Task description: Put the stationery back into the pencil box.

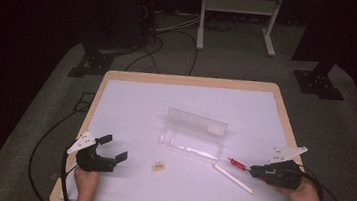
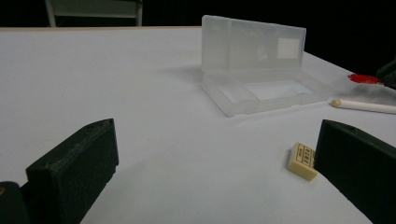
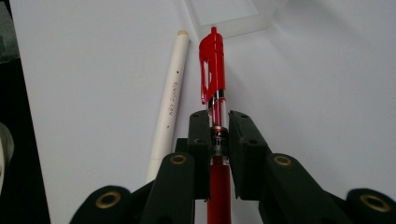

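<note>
A red pen [image 3: 213, 70] lies clamped between the two black jaws of my right gripper [image 3: 217, 122], its capped end pointing toward the clear plastic case [image 3: 229, 16]. From above, the right gripper [image 1: 255, 170] sits at the table's right front with the red pen [image 1: 237, 163] sticking out to the left. A white pen [image 1: 232, 178] lies on the table just in front of it. The clear case [image 1: 193, 133] stands with its lid up in the middle. My left gripper [image 1: 114, 149] rests open at the left front, with a small cream eraser [image 2: 302, 160] beside its right jaw.
The white table top [image 1: 136, 101] has a wooden rim. Dark floor, cables and stand legs lie beyond the far edge. A white frame [image 1: 238, 16] stands at the back.
</note>
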`<state>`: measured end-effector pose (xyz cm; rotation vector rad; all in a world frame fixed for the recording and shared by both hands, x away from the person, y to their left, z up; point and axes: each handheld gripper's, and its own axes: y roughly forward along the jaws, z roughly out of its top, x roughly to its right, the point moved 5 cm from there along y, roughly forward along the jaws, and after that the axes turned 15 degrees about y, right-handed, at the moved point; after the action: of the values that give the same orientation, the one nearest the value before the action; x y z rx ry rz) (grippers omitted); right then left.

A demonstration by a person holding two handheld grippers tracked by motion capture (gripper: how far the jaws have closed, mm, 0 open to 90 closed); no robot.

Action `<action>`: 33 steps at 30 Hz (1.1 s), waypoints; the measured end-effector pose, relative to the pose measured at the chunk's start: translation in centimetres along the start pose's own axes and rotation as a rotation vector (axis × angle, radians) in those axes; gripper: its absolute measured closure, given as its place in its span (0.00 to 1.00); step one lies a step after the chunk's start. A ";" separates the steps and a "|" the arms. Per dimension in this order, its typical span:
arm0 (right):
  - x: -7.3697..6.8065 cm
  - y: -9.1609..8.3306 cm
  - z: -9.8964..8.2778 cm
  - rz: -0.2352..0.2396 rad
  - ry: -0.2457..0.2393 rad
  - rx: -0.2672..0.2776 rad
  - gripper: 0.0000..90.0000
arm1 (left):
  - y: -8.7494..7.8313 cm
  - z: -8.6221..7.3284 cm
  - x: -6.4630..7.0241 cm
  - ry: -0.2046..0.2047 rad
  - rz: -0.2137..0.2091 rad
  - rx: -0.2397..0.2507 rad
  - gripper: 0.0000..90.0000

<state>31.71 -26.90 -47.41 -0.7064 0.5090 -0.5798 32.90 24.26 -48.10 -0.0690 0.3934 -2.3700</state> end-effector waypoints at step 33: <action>-1.8 1.2 8.0 0.074 -0.077 0.007 0.88 | 0.0 0.0 -0.1 -0.006 0.000 0.014 0.00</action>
<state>35.66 -21.42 -42.59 -0.6981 0.4591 -0.4833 32.99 24.36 -48.05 -0.0698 0.3736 -2.3718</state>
